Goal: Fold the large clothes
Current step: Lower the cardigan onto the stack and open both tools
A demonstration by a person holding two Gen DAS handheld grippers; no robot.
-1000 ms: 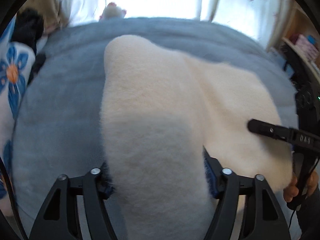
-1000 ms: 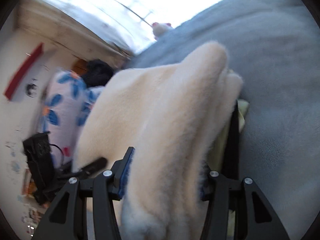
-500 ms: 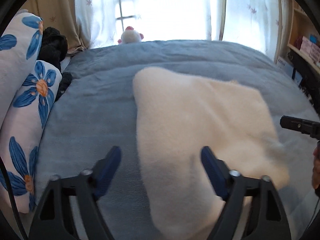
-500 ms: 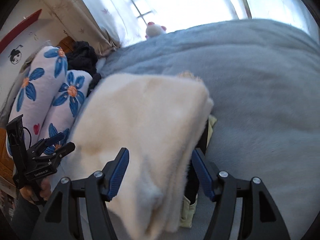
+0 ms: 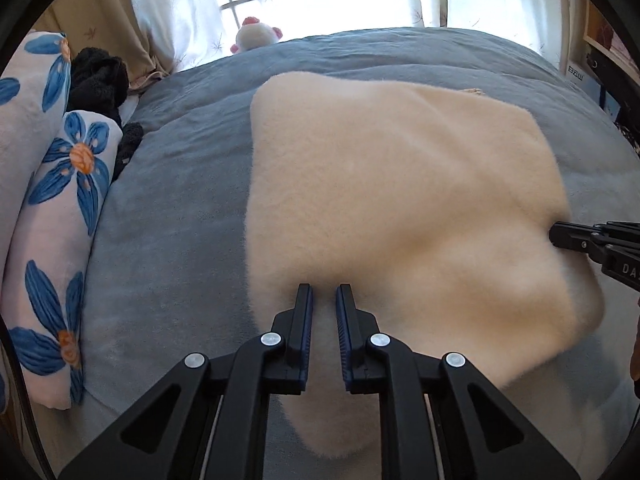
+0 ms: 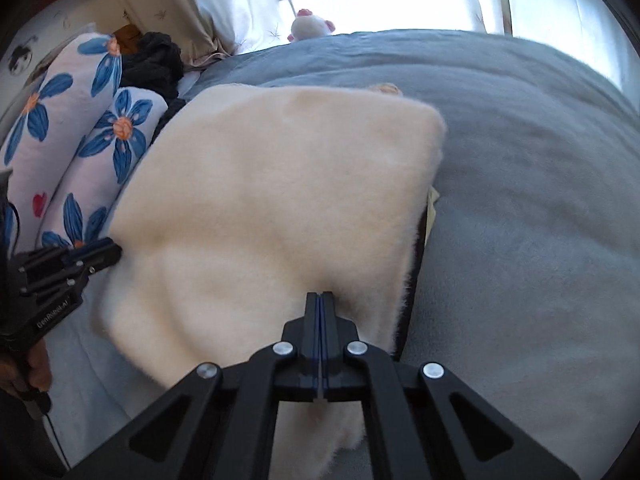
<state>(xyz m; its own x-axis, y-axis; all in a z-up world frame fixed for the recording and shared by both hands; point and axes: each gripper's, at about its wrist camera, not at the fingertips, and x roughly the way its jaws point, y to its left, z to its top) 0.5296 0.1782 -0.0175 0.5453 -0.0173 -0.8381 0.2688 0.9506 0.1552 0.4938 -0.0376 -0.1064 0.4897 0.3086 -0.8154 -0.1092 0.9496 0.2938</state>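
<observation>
Bed [image 5: 172, 208] runs out of frame on all sides; cream fleece [image 5: 400, 200] lies folded on it, near edge hidden behind both tools; right view alone shows dark and yellow layers under the fleece's right edge; left gripper [image 5: 323, 295] narrowly parted over fleece, grasping nothing visible; right gripper [image 6: 319, 300] clenched, tips at fleece, pinch unclear.

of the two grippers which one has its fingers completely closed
The right gripper: its fingers meet over the cream fleece garment, while the left gripper shows a gap.
</observation>
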